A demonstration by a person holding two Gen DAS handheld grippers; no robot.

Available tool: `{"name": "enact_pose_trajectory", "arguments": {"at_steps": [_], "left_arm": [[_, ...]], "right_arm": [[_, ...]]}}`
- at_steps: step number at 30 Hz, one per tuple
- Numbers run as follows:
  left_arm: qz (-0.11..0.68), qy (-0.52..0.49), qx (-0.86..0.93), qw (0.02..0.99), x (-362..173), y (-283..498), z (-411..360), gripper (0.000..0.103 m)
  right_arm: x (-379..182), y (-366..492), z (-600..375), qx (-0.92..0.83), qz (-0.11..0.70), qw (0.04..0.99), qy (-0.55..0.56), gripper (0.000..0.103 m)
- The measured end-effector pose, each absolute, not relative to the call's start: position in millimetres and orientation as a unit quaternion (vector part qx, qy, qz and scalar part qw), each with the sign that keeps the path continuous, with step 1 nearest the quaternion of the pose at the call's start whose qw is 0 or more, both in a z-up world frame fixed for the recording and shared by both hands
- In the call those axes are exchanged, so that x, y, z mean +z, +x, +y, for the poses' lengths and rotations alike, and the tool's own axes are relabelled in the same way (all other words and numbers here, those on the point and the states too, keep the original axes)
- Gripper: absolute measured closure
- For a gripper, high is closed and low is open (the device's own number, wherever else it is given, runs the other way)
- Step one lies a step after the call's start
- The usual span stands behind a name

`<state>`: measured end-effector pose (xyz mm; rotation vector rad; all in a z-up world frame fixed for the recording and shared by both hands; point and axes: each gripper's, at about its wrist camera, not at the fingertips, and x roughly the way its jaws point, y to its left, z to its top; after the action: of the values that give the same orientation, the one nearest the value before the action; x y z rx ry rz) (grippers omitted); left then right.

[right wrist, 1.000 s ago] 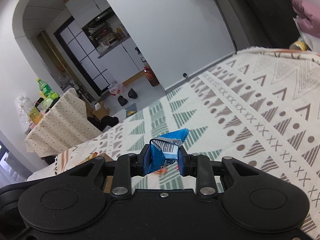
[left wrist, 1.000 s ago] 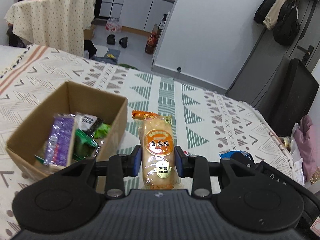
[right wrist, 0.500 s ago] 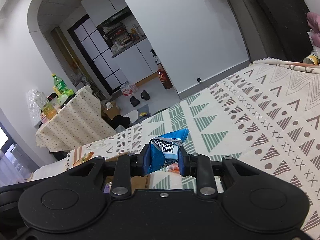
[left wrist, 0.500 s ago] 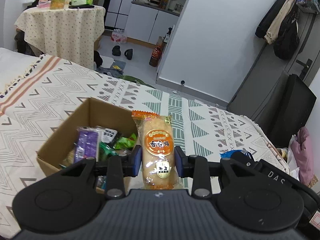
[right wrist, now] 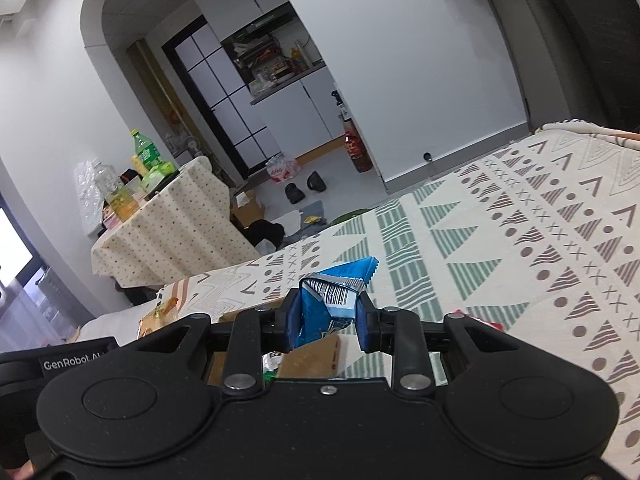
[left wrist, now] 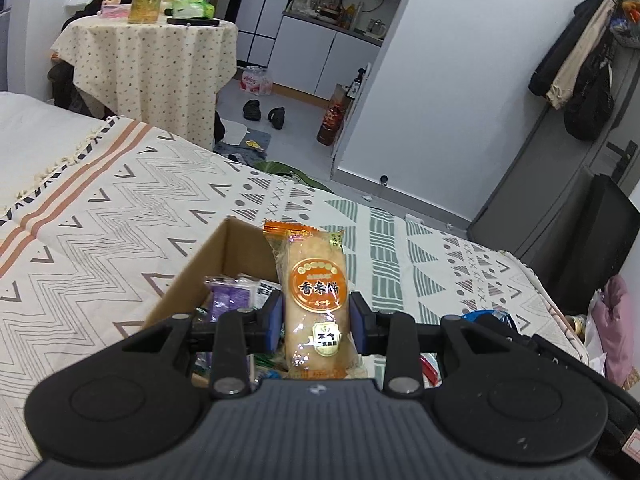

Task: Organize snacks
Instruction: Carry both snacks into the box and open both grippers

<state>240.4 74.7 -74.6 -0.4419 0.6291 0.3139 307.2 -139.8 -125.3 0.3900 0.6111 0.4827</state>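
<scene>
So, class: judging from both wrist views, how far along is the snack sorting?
Done: several packets, a purple one included, lie in the cardboard box. In hand: the left gripper clamps an orange rice cracker, the right gripper a blue packet. Left: dropping both in.

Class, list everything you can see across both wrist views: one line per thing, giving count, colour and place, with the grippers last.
rice cracker packet: one, orange and clear, upright in the left gripper.
blue snack packet: one, blue with a barcode, in the right gripper.
cardboard box: one, brown, on the bed, open.
purple snack packet: one, purple, inside the box.
bedspread: one, cream with grey, green and orange patterns.
round table: one, dotted cream cloth, behind the bed.
green bottle: one, on that table.
slippers: two, black, on the floor.
left gripper: one, black.
right gripper: one, black.
</scene>
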Motion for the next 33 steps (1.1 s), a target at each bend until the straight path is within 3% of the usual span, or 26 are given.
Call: {"name": "enact_pose_trajectory", "arguments": {"at_steps": [22, 25, 26, 33], "left_arm": [[0.326, -0.254, 0.162, 0.896, -105.6, 247.3, 153.3, 0.070], [0.333, -0.257, 0.159, 0.893, -111.1, 251.1, 156.5, 0.070], [0.335, -0.259, 0.158, 0.892, -112.5, 252.3, 157.0, 0.070], [0.342, -0.260, 0.143, 0.892, -120.1, 263.7, 149.3, 0.069]], "right_arm": [[-142.0, 314.2, -40.8, 0.295, 0.336, 0.883, 0.143, 0.074], [-148.1, 316.9, -36.9, 0.297, 0.347, 0.878, 0.145, 0.056], [-150.0, 317.6, -37.6, 0.295, 0.347, 0.878, 0.148, 0.046], [-159.3, 327.5, -61.9, 0.251, 0.353, 0.886, 0.169, 0.037]]}}
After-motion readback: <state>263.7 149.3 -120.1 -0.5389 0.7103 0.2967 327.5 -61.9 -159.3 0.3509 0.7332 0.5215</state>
